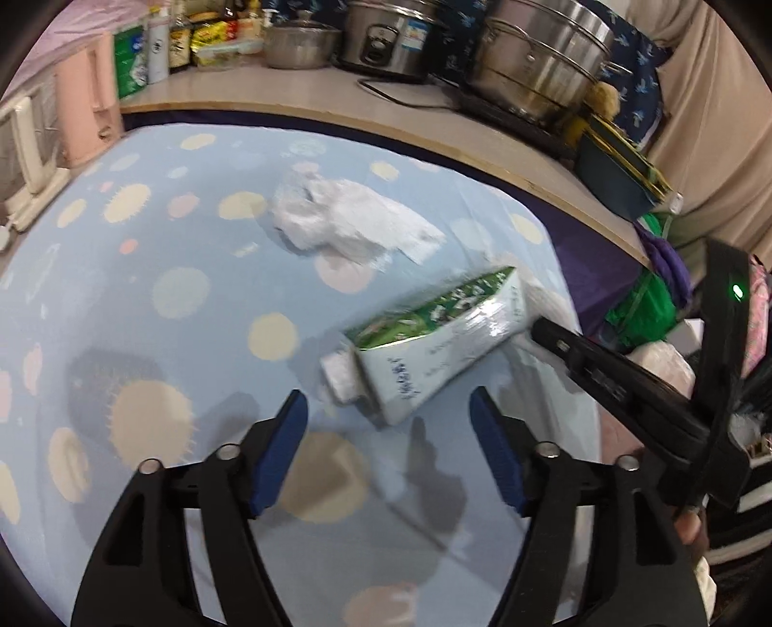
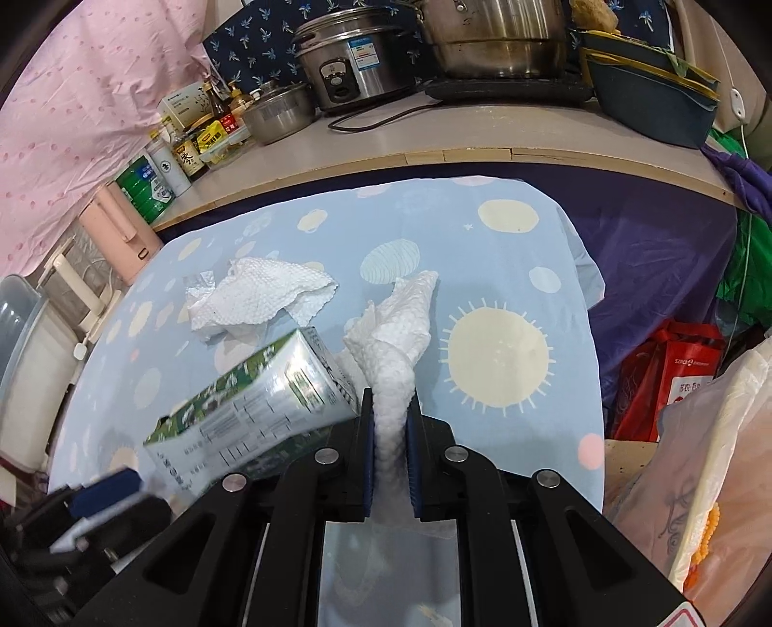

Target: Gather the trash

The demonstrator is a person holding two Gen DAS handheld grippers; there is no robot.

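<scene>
While the left tongs [image 1: 388, 415] stood apart with nothing between them, a green-and-white carton [image 1: 429, 347] lay on the spotted blue cloth [image 1: 144, 270] just ahead of them, a crumpled paper towel [image 1: 347, 222] farther beyond. In the right view, the right tongs [image 2: 390, 424] were clamped on a second paper towel [image 2: 393, 337], the carton just to their left.

You have a rice cooker [image 2: 352, 62] beside a large steel pot [image 2: 492, 38] on the counter [image 2: 434, 140], sauce bottles [image 2: 193, 154] clustered left, red bag [image 2: 670, 381] at right.
</scene>
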